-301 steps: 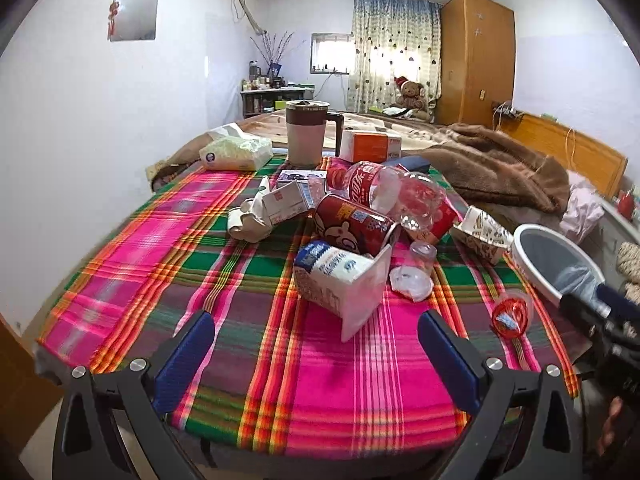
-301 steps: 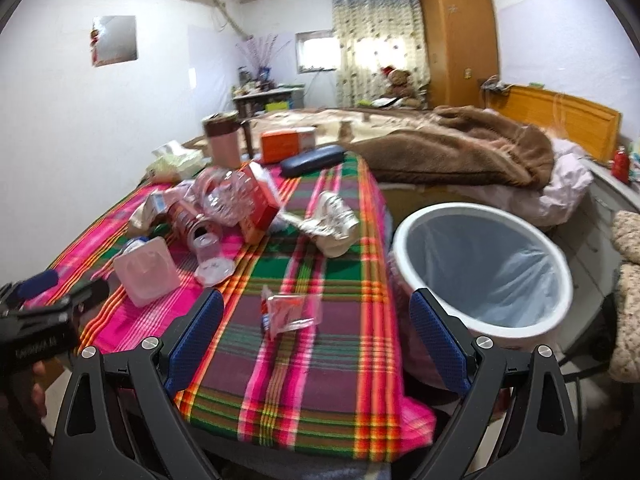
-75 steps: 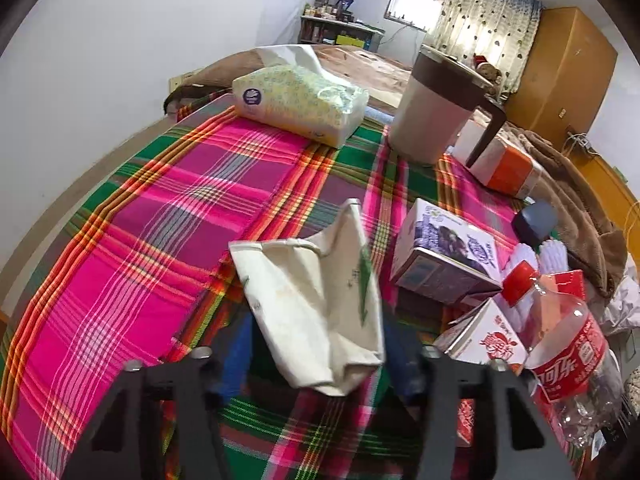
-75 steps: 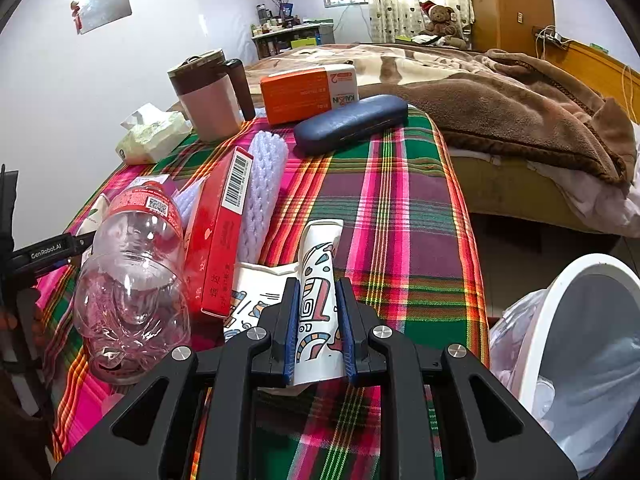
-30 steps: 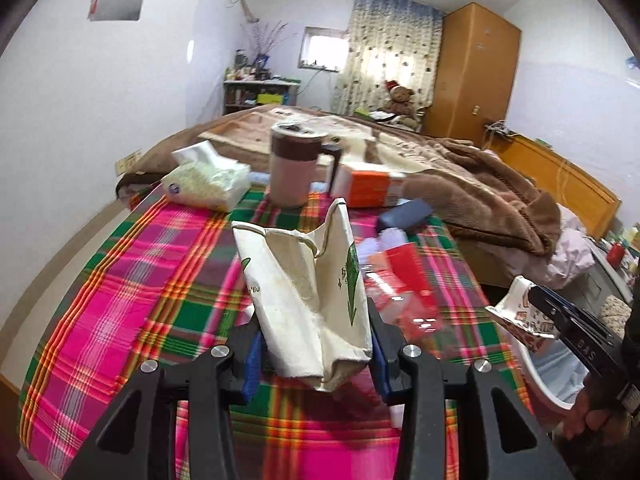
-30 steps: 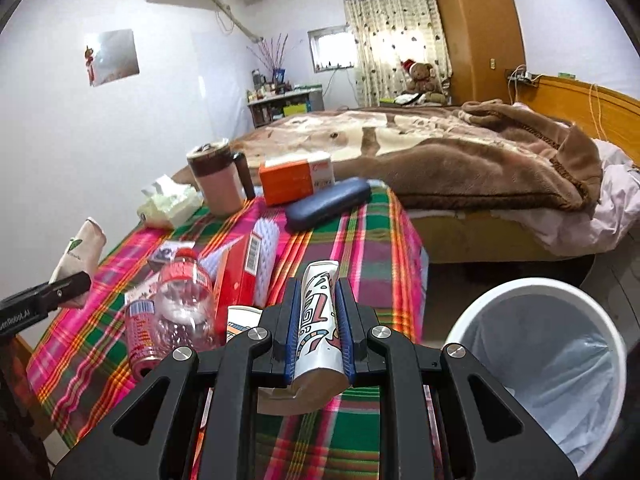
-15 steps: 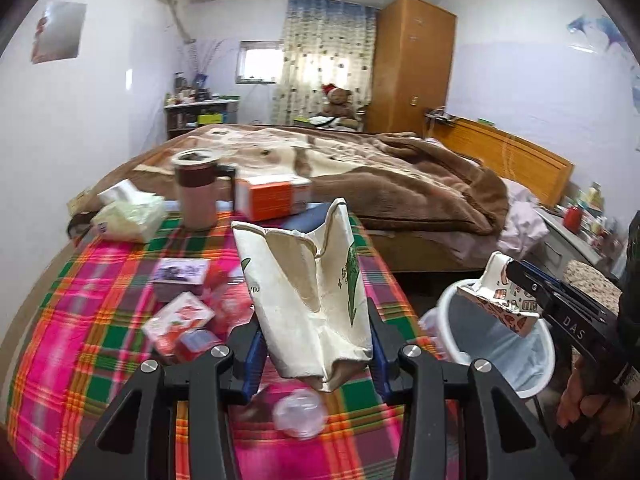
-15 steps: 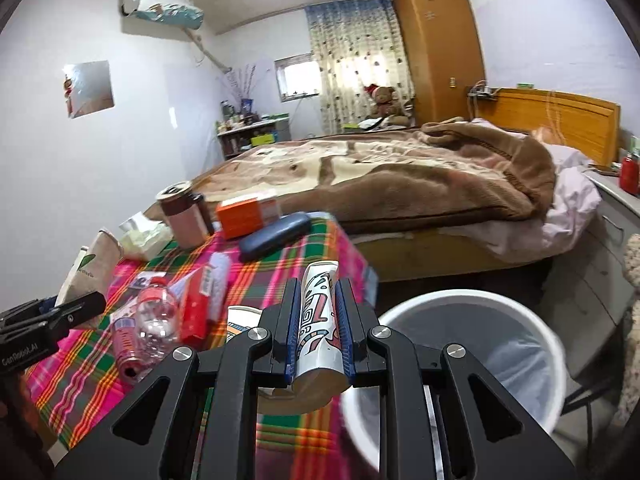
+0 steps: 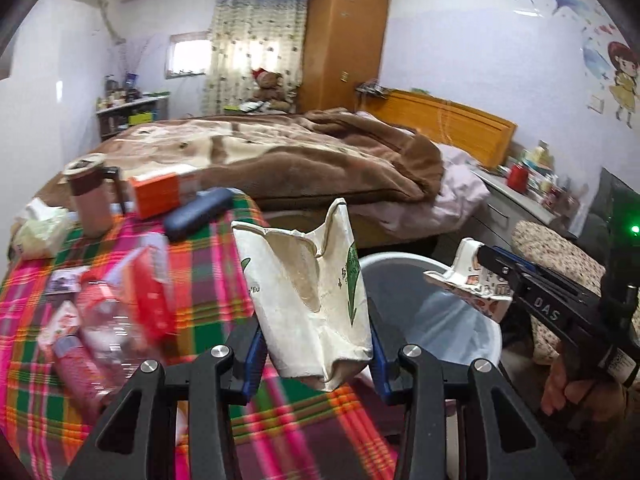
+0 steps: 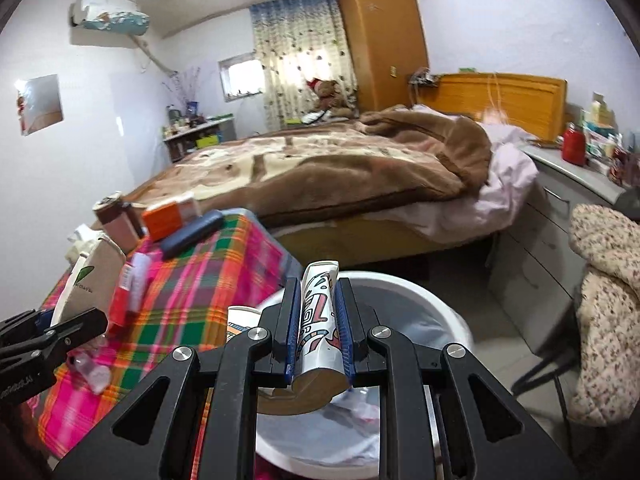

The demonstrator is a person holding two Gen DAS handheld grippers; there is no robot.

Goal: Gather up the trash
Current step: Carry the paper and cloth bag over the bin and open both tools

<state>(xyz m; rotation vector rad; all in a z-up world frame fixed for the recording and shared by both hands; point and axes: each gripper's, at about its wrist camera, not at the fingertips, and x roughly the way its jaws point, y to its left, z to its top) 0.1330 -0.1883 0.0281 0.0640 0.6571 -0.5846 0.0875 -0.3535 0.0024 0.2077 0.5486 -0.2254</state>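
My left gripper [image 9: 316, 340] is shut on a crushed cream paper cup [image 9: 308, 288] with green print, held upright at the table's right edge, just left of the white bin [image 9: 400, 258]. The bin has a clear plastic liner. My right gripper [image 10: 318, 320] is shut on a flattened paper cup [image 10: 318, 312] with a coloured pattern, directly above the bin's rim [image 10: 420, 292]. In the left wrist view the right gripper [image 9: 492, 276] and its patterned cup [image 9: 468, 280] hang over the bin's far side. In the right wrist view the left gripper [image 10: 60, 332] and cream cup [image 10: 92, 280] show at the left.
The plaid-covered table [image 9: 200, 280] carries a clear plastic bottle [image 9: 108, 320], a red box [image 9: 152, 292], a mug [image 9: 90, 196], an orange box [image 9: 164, 192] and a dark blue case [image 9: 198, 212]. Behind lie a bed [image 10: 340, 172], grey drawers [image 10: 548, 216] and a floral cushion [image 10: 608, 300].
Both grippers have swung right, away from the table's middle and towards the bin, each still holding its cup. The bin now fills the lower part of both views.
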